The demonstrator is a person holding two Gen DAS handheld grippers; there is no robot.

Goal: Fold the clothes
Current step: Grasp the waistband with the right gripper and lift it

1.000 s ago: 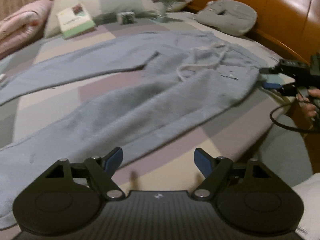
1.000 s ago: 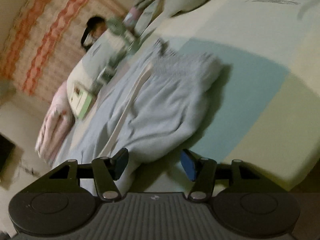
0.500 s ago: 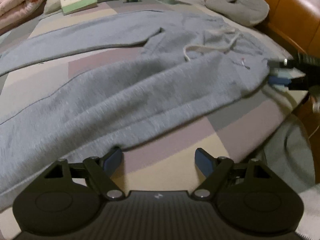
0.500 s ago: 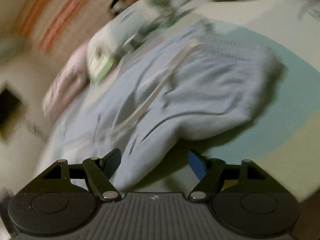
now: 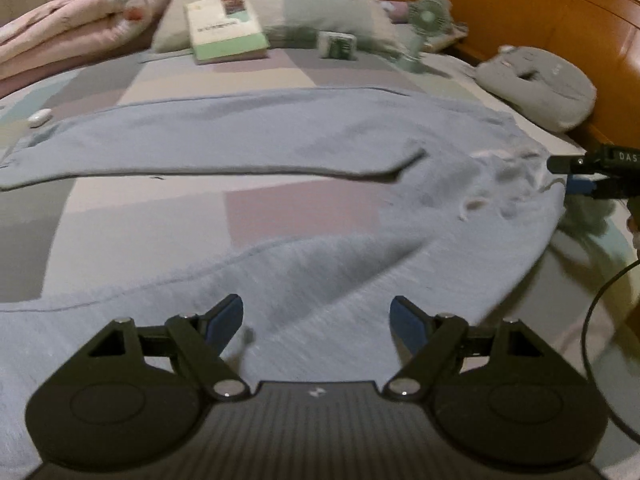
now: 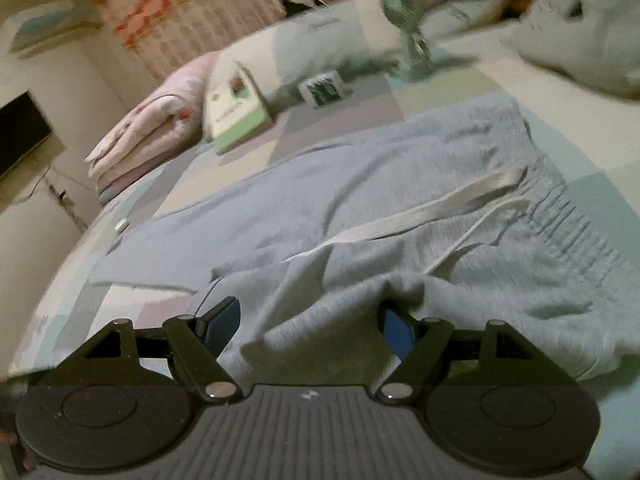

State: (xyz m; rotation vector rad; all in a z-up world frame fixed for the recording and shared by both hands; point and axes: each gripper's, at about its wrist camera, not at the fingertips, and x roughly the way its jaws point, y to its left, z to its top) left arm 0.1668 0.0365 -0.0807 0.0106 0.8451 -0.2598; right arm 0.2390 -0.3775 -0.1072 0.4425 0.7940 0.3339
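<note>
In the left wrist view, your left gripper [image 5: 316, 318] hangs wide open over the near leg of the light blue sweatpants [image 5: 360, 248], gripping nothing; the other leg lies ahead beyond the fingers.

In the right wrist view, your right gripper [image 6: 308, 320] is opening, a bunched fold of the sweatpants' [image 6: 400, 216] waist between its fingers, unpressed; the white drawstring [image 6: 420, 208] lies just ahead.
</note>
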